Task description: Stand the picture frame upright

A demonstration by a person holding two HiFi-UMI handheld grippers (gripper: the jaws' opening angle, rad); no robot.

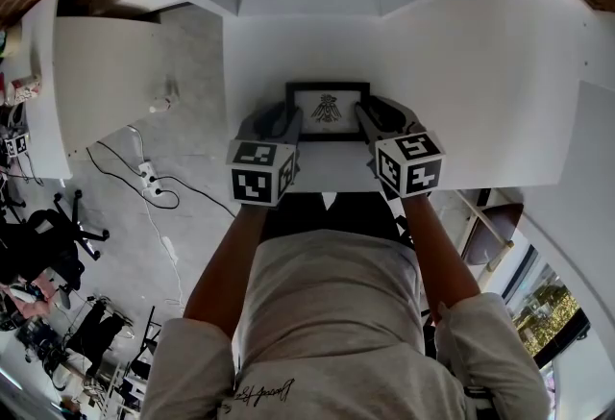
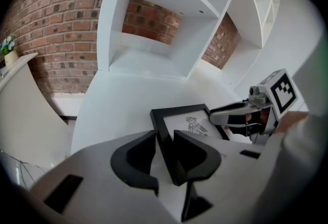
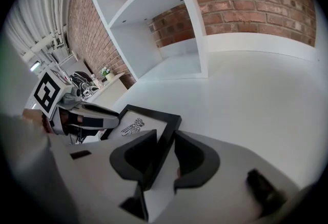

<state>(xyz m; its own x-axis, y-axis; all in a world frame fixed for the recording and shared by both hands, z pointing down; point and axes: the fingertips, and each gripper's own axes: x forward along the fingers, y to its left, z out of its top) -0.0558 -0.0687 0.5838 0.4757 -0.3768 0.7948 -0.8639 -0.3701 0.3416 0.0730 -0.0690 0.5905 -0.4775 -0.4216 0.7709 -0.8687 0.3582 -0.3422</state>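
Note:
A black picture frame (image 1: 327, 111) with a white mat and a small dark print lies face up on the white table (image 1: 480, 72), near its front edge. My left gripper (image 1: 287, 123) straddles the frame's left border. In the left gripper view that border (image 2: 163, 141) runs between the open jaws of the left gripper (image 2: 165, 136), with a sliver of table showing beside it. My right gripper (image 1: 377, 122) straddles the right border the same way. In the right gripper view the frame (image 3: 137, 124) passes between the right gripper (image 3: 165, 136), whose jaws are open. Each gripper shows in the other's view.
White open shelving (image 2: 154, 28) against a brick wall (image 3: 246, 2) stands at the table's far side. Left of the table are a lower white counter (image 1: 106, 72), bare floor with cables (image 1: 144, 178) and office chairs (image 1: 48, 235). The table's front edge is against the person's body.

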